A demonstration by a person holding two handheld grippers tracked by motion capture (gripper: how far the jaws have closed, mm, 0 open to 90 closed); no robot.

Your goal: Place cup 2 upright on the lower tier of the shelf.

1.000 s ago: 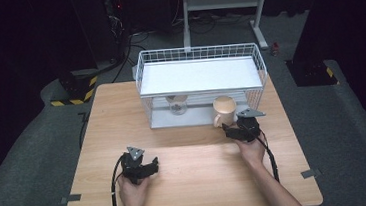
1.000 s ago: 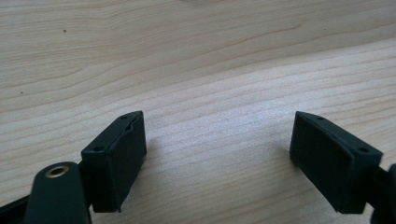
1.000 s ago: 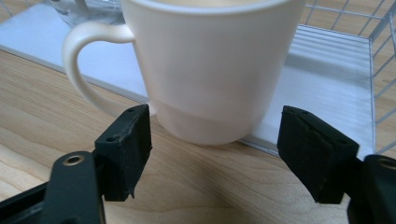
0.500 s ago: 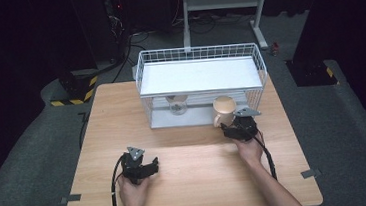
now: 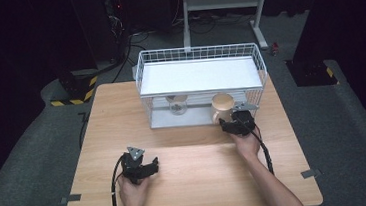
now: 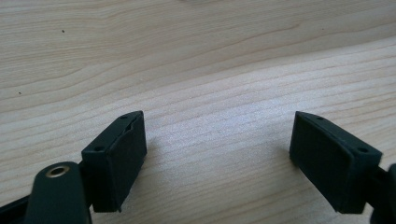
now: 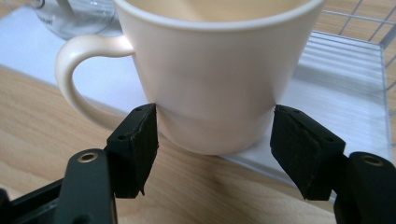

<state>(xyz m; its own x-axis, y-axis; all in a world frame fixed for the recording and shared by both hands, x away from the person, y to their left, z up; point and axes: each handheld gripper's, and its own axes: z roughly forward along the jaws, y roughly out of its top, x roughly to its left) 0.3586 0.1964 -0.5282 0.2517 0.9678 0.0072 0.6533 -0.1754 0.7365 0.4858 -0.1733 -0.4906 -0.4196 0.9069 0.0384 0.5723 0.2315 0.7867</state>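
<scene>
Now right gripper (image 7: 215, 154) at cream mug (image 7: 215, 74), jaws just closing, one either side of mug's lower wall; left pad touching, right pad just off it. Mug upright at front edge of wire rack (image 5: 198, 64), handle toward glass (image 5: 177, 106) inside. Left gripper (image 6: 217, 158) gaping partway over bare wooden table (image 5: 198, 182), holding nothing.
</scene>
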